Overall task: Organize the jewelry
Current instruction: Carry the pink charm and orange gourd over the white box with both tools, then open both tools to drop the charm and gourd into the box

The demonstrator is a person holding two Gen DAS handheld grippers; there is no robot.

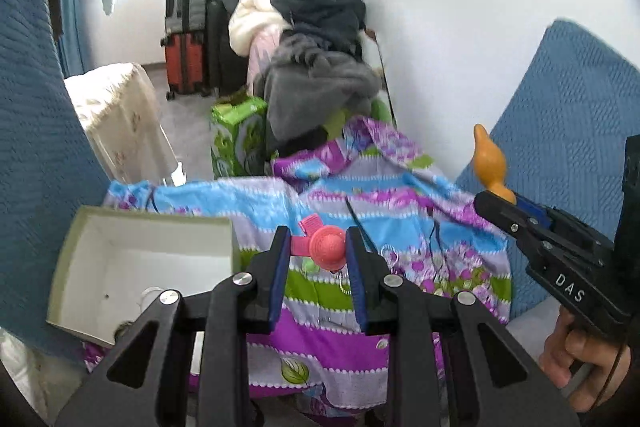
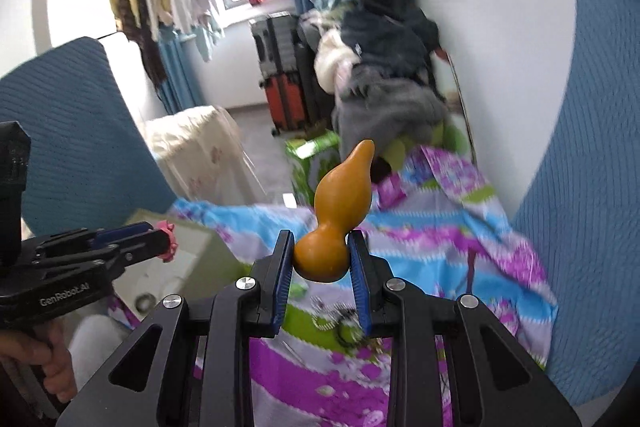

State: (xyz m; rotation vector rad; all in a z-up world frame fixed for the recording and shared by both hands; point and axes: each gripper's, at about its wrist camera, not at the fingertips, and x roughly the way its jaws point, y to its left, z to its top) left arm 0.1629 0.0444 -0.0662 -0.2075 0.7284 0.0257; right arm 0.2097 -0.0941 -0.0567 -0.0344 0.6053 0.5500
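Observation:
My left gripper (image 1: pixel 318 247) is shut on a pink hat-shaped hair clip (image 1: pixel 324 245) and holds it above the patterned cloth (image 1: pixel 400 195), just right of an open white box (image 1: pixel 132 267). It also shows in the right wrist view (image 2: pixel 160 241) with the pink clip (image 2: pixel 167 241) at its tip. My right gripper (image 2: pixel 322 255) is shut on an orange gourd ornament (image 2: pixel 340 215), held upright above the cloth (image 2: pixel 440 239). The gourd also shows in the left wrist view (image 1: pixel 490 163). Small rings and thin jewelry (image 2: pixel 344 323) lie on the cloth under the right gripper.
The box holds a white ring (image 1: pixel 150 295) and stands on the cloth's left edge. Blue quilted cushions (image 1: pixel 36 155) flank both sides. Suitcases (image 1: pixel 186 39), a clothes pile (image 1: pixel 316 39), a green bag (image 1: pixel 236 131) and a white wall (image 1: pixel 460 7) lie beyond.

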